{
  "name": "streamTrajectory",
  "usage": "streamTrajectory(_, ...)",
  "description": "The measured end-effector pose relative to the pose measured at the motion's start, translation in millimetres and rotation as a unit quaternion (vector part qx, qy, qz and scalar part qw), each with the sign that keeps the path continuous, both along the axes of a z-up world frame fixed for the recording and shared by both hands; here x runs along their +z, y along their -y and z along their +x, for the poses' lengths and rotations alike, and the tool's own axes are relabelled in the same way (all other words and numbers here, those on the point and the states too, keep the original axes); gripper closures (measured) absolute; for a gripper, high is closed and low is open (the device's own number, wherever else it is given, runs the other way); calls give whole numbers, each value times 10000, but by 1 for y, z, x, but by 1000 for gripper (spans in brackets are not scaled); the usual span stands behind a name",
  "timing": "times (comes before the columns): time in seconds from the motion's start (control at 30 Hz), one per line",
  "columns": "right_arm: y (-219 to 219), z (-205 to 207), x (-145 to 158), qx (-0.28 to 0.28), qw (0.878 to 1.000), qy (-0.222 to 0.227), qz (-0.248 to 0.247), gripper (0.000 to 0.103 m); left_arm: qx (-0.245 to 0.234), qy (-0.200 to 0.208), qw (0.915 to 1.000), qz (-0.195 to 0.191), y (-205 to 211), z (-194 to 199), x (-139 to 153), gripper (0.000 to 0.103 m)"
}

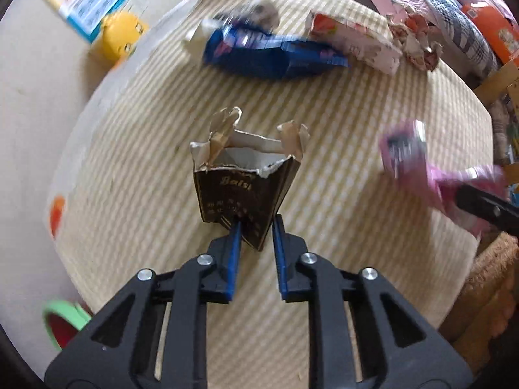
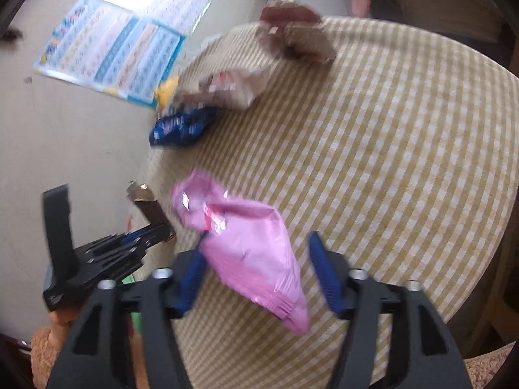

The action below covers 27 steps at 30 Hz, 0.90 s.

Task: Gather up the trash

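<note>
Left gripper [image 1: 256, 227]: its blue fingers [image 1: 234, 253] are clenched on the lower corner of a torn dark brown carton, seen straight down its own view.
Dark brown carton [image 1: 243, 194]: stands up from the fingers with its ripped white-lined mouth pointing away; gold lettering shows on its face. In the right wrist view it [image 2: 149, 207] sticks out of the left gripper [image 2: 162, 230] at the desk's left edge.
Right gripper [image 2: 256, 259]: fingers [image 2: 324, 272] released and spread wide; no earlier picture bears on their motion.
Pink wrapper [image 2: 253, 253]: lies on the desk between the right fingers; it overlaps the left pad in the picture, though blur hides whether they touch, and it is clear of the right pad.
Desk [image 2: 389, 162]: round, covered in a yellow-and-white checked cloth.
Blue packet [image 1: 259, 52]: lies farther off, near the desk's far edge.
White and red box [image 1: 353, 43]: torn, just beside the blue packet, to its right.
Crumpled brown paper [image 1: 415, 45]: beyond the box at the rim.
Yellow toy [image 1: 120, 37]: on the floor past the desk.
Printed chart [image 2: 110, 48]: flat on the floor, farthest out.
</note>
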State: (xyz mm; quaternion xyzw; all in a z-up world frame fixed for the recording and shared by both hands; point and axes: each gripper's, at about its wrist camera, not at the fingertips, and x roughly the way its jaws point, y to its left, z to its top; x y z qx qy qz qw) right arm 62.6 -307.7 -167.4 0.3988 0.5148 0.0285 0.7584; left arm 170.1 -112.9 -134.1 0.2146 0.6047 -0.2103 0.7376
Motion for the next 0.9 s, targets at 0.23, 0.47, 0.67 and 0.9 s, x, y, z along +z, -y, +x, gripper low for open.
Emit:
streamTrajectory(0.23,-26,12,12,542,9953,83,-802,38,29,177,9998,113,-37,-63,3,83)
streamTrajectory(0.47,-27,14,7,537,9945,40,-896,38,132,332,9993,66,-31,-65,3,55)
streamTrajectory(0.67,-21,9,5,514,9950,69,-856,52,23,442,9987,267,-17,-69,-17,57)
streamTrajectory(0.9,-28,10,3,731,9941,97,-797,91,265,739,9969,62,-26,-82,-1,85)
